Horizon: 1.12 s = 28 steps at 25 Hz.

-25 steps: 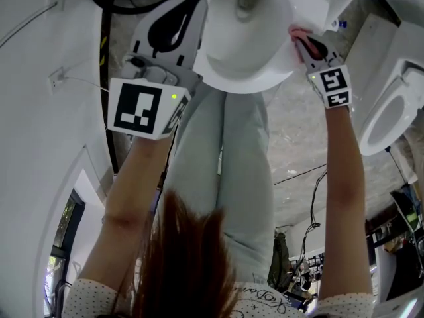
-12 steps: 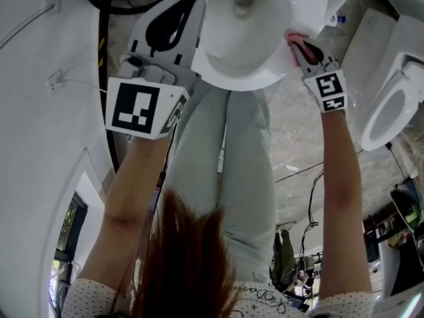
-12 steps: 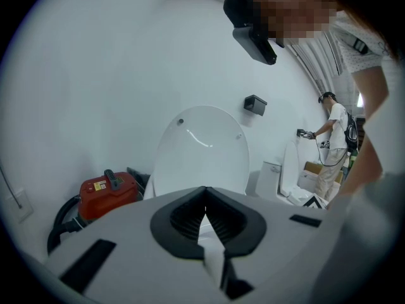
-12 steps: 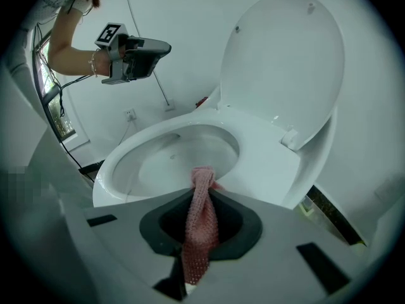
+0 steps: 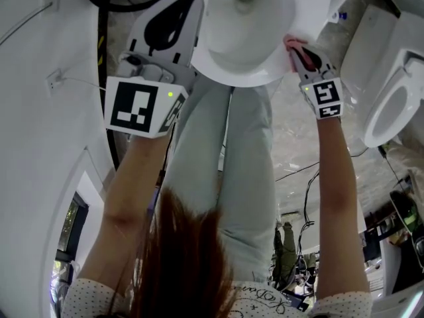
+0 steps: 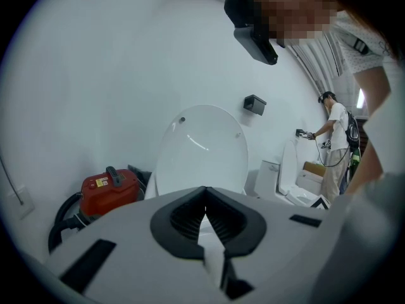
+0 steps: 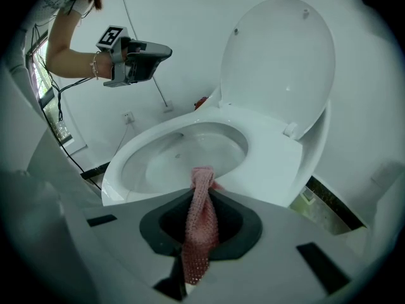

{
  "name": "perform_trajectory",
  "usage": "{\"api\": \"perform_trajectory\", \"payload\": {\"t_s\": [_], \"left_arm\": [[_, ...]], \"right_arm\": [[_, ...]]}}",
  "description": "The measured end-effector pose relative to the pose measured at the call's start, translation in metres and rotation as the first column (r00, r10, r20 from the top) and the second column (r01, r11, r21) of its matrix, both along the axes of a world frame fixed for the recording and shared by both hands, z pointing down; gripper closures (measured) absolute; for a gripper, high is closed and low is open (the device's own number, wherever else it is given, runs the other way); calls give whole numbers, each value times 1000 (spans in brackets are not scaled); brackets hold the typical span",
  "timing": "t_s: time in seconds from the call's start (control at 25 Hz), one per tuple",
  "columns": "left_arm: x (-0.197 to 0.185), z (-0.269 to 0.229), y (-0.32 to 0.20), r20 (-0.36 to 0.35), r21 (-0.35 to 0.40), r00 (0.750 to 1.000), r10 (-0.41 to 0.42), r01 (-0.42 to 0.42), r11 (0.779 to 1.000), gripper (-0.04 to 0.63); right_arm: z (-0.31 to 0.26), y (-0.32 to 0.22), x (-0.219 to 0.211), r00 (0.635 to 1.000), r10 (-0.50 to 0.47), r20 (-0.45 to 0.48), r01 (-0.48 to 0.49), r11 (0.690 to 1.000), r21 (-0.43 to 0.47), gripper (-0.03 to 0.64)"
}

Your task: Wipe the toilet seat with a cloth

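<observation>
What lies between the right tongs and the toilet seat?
The pink cloth, clamped in the right tongs, tip reaching the toilet seat; right gripper view shows it.

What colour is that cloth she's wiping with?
The cloth is pink, with a knitted, bumpy texture; the right gripper view shows it best.

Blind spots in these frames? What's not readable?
- Cloth to seat contact: in the right gripper view it lies under the cloth's tip; too small in the head view.
- Bowl rear: head view, cut off by the top edge.
- Red machine: left gripper view, label too small, base behind the left gripper.
</observation>
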<state>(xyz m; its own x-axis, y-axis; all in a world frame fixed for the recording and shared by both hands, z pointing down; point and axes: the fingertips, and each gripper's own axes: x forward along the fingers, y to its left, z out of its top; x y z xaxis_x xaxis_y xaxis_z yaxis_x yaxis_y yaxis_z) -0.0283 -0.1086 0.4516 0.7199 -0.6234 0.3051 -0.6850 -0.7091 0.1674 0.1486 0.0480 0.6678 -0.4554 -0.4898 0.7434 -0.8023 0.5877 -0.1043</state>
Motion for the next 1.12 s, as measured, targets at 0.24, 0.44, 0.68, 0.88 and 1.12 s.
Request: {"api": "perform_trajectory", "payload": {"t_s": [0.24,0.44,0.68,0.88,1.12], "left_arm": [[-6,0,4,-3,1,1000,-1,1,1000,592],[-10,-2,7,-3,2,1000,-7,7,1000,592],[-15,-4,13,2,7,1000,-31,31,999,592],[-24,-5,18,6,9,999,-54,54,998,592],[-31,-5,25,25,5,996,-82,82,997,592]], "right_arm": [[0,14,-10,1000,8,5,-8,1000,-7,572],[1,29,-19,1000,9,16,-9,1000,-19,572],[2,51,-29,999,-5,35,6,1000,-25,572],[1,62,-41,999,-13,47,14,999,-29,572],[2,76,-56,997,-39,73,42,999,-35,572]]}}
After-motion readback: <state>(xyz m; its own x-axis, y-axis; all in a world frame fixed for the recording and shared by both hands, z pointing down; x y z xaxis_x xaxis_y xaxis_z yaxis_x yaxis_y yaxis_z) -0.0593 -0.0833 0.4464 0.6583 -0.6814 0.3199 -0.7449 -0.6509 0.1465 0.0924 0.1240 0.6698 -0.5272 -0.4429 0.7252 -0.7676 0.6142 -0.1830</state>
